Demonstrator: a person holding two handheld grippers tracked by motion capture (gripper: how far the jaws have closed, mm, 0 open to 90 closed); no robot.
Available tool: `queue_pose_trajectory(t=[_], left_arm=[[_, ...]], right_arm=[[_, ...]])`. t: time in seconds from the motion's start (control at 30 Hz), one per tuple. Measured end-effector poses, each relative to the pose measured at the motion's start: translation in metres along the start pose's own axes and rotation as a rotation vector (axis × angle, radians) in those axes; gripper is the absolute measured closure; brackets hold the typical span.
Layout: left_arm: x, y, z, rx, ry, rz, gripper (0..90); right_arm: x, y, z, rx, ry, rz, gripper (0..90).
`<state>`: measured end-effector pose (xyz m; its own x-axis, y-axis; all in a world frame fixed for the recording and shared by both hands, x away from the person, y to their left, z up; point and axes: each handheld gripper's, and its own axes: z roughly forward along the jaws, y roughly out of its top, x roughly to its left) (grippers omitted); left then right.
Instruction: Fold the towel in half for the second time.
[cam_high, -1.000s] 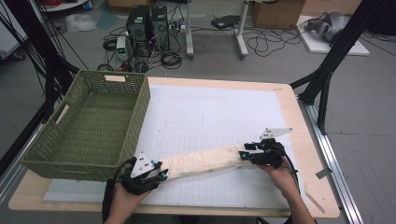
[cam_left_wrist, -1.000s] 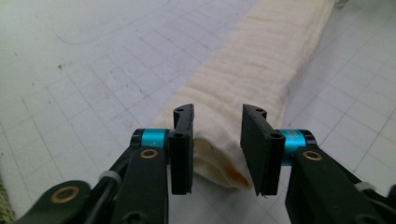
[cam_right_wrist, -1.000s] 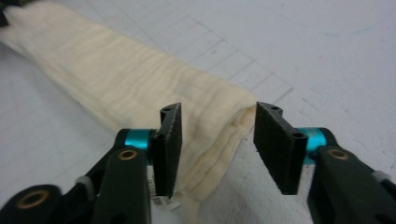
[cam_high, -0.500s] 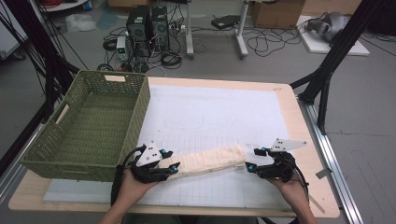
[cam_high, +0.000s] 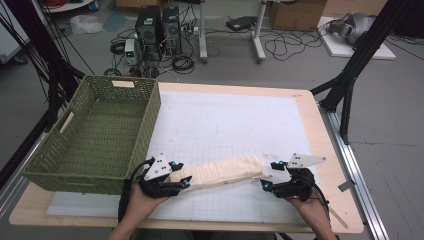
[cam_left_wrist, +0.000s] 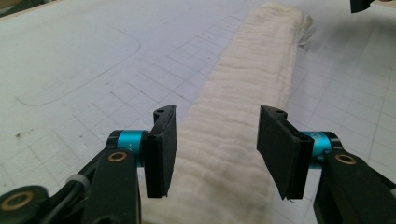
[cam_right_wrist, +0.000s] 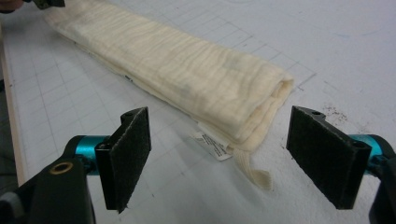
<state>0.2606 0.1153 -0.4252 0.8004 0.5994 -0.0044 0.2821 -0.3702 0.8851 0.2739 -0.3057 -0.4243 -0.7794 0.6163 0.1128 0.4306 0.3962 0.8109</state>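
Both grippers — left gripper (cam_high: 184, 181), right gripper (cam_high: 266, 178) — have just been spreading off the folded towel (cam_high: 220, 172); probably next — regrip its ends.

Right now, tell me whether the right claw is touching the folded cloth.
Apart. In the right gripper view the right claw stands open, both pads short of the folded cloth, with bare white mat showing between them and its end.

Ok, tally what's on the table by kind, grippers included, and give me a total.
Folded cream cloth: 1
Green woven basket: 1
White grid mat: 1
Hand-held grippers: 2, the left gripper and the right gripper, both open, jaws just opened, the cloth's ends lying loose by them
Total: 5
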Motion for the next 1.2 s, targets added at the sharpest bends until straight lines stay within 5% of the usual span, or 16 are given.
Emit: queue_pose_trajectory(t=[0.6,0.9,1.2], left_arm=[[0.000,0.012,0.017,0.008,-0.050,0.030,44.7],[0.005,0.034,0.048,0.003,-0.124,0.056,38.1],[-0.007,0.050,0.083,0.074,-0.189,0.092,37.4]], right_arm=[[-0.004,0.001,0.005,0.011,0.001,0.001,21.5],[-0.006,0.003,0.003,-0.009,0.006,0.009,21.4],[-0.007,0.004,0.004,-0.011,0.006,0.008,21.4]])
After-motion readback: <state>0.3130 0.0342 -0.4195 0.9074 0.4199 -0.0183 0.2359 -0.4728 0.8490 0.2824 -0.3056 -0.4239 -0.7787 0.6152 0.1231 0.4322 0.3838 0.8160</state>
